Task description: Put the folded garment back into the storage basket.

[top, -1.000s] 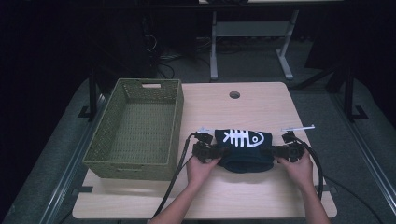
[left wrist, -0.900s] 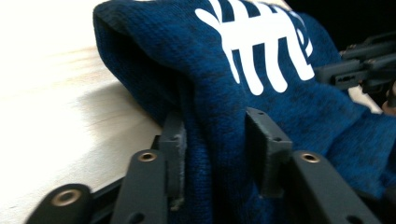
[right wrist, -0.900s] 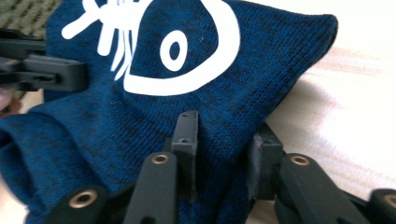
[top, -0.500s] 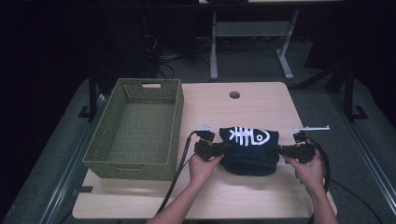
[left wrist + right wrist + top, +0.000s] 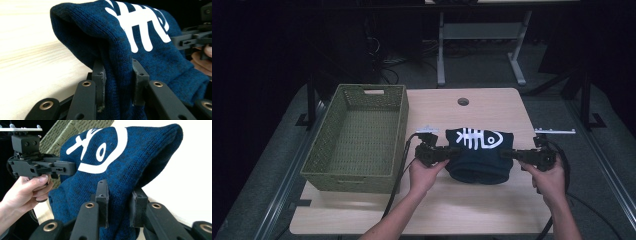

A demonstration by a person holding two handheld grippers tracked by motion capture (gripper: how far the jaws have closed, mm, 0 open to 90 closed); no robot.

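A folded dark blue knitted garment [image 5: 479, 157] with a white fish-skeleton print hangs between my two grippers, its sides lifted off the wooden table [image 5: 462, 210]. My left gripper [image 5: 454, 152] is shut on the garment's left edge. In the left gripper view, the fabric [image 5: 150, 57] is pinched between the pads of that gripper [image 5: 119, 82]. My right gripper [image 5: 507, 154] is shut on the right edge. The right gripper view shows the knit [image 5: 120, 165] squeezed between the pads of that gripper [image 5: 120, 202], and the left gripper [image 5: 71, 168] is at the far side.
A green woven basket [image 5: 357, 135] stands at the table's left, with nothing inside it. A round cable hole [image 5: 463, 101] lies near the table's far edge. Cables trail from both grippers toward the front edge. A desk frame [image 5: 482, 45] stands beyond the table.
Both grippers have risen, lifting the garment's two ends off the table. The garment now sags between them instead of lying flat.
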